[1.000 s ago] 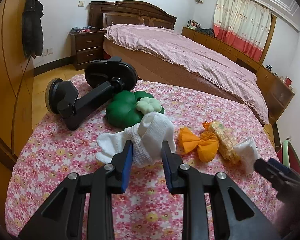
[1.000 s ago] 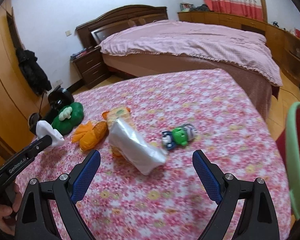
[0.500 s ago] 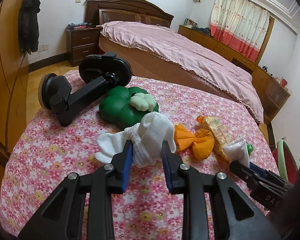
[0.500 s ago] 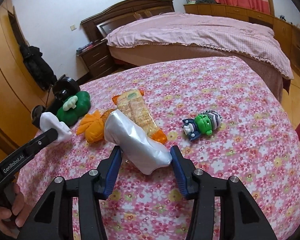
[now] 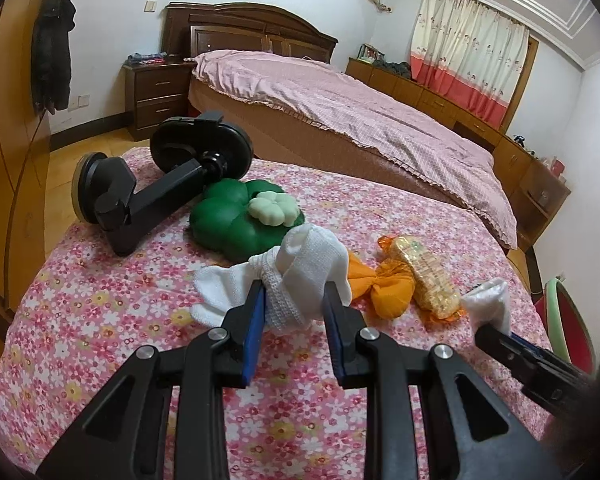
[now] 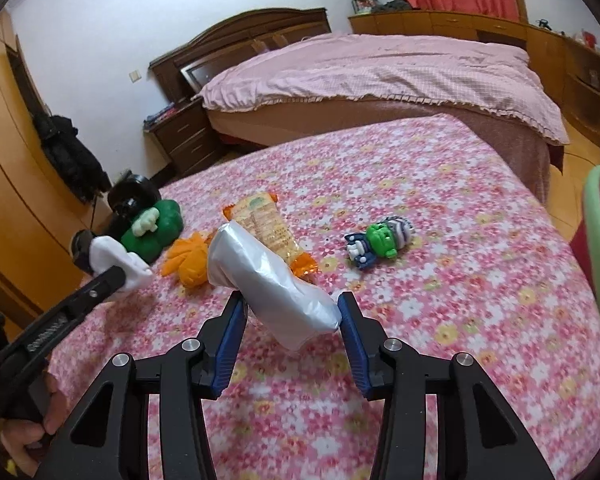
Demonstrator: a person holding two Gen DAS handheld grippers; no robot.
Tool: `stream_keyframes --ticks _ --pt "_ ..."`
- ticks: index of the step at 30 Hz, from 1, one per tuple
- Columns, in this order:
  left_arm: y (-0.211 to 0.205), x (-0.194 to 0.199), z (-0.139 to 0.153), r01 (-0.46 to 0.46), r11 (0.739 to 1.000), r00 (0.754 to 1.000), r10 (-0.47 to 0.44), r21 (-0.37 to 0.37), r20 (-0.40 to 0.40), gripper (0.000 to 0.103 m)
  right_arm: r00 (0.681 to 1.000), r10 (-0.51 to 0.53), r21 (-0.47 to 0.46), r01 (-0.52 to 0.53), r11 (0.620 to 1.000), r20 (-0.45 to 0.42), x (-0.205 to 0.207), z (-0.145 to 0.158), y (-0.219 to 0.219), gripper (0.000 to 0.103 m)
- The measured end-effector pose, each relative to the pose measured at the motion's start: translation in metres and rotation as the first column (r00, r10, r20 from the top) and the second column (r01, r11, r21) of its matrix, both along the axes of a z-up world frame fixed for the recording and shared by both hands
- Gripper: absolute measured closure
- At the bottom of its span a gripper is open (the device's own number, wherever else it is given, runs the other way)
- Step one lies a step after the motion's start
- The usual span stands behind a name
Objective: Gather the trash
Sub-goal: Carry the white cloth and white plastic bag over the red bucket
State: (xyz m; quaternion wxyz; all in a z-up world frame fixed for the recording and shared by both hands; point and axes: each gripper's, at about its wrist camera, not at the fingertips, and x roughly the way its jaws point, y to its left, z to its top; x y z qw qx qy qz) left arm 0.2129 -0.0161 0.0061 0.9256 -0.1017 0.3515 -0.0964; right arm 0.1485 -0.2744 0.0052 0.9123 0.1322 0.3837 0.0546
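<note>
The left hand-held gripper (image 5: 293,307) is clamping a crumpled white woven cloth wad (image 5: 296,276) between its blue pads, above the pink floral bedspread (image 5: 100,320). Beyond it, a black suction-cup phone mount (image 5: 156,188) and a green clover-shaped soft toy (image 5: 228,220) are lying. To its right, an orange twisted wrapper (image 5: 388,288) and a yellow snack packet (image 5: 426,276) are resting. The right hand-held gripper (image 6: 290,314), its jaws having just been closing, is gripping a silver foil bag (image 6: 268,280). Right of it, a green-headed striped figurine (image 6: 380,240) is lying.
</note>
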Motion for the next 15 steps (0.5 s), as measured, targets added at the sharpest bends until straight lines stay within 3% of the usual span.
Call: stream_keyframes --ticks 15 --pt "-0.019 -0.018 0.012 0.065 0.998 0.995 -0.064 -0.005 0.083 0.075 0.972 -0.223 0.017 0.223 0.975 0.072 -0.081 0.036 -0.068 0.055"
